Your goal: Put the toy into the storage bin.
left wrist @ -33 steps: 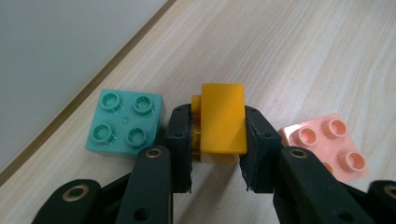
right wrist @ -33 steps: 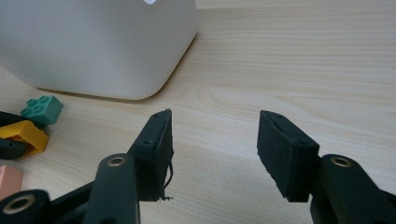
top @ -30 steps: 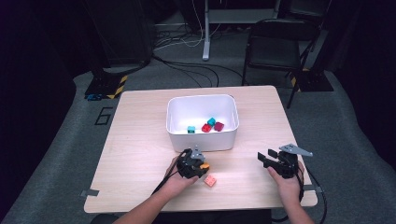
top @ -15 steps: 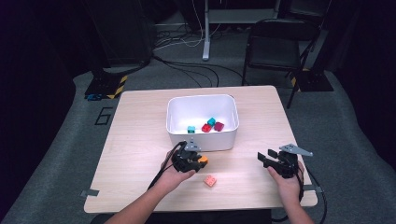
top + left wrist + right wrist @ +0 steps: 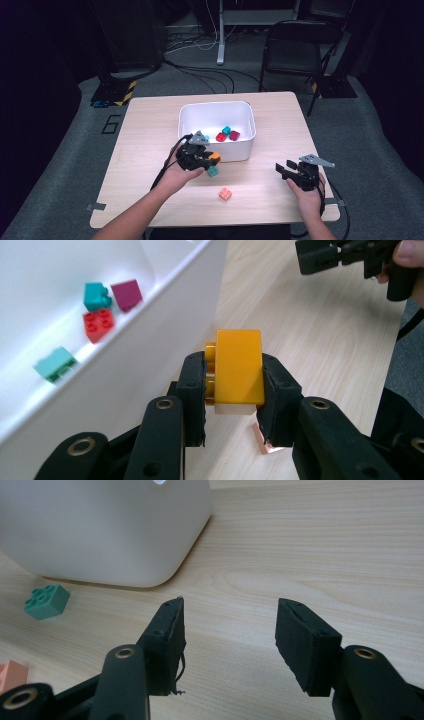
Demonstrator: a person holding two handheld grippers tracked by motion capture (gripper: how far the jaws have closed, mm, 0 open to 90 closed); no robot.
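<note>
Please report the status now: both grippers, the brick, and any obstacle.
Left gripper shut on orange brick, beside white bin wall. Right gripper open, empty, low over table. Green brick and pink brick loose on table; nothing blocks the bin.

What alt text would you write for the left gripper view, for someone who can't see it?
Two black jaws of the left gripper clamp a yellow toy brick above a wooden table, beside a white bin. Inside the bin lie red, teal, magenta and mint-green bricks.

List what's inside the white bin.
White bin holds four visible bricks: red brick, teal brick, magenta brick, light green brick. Its near wall hides part of the floor.
</note>
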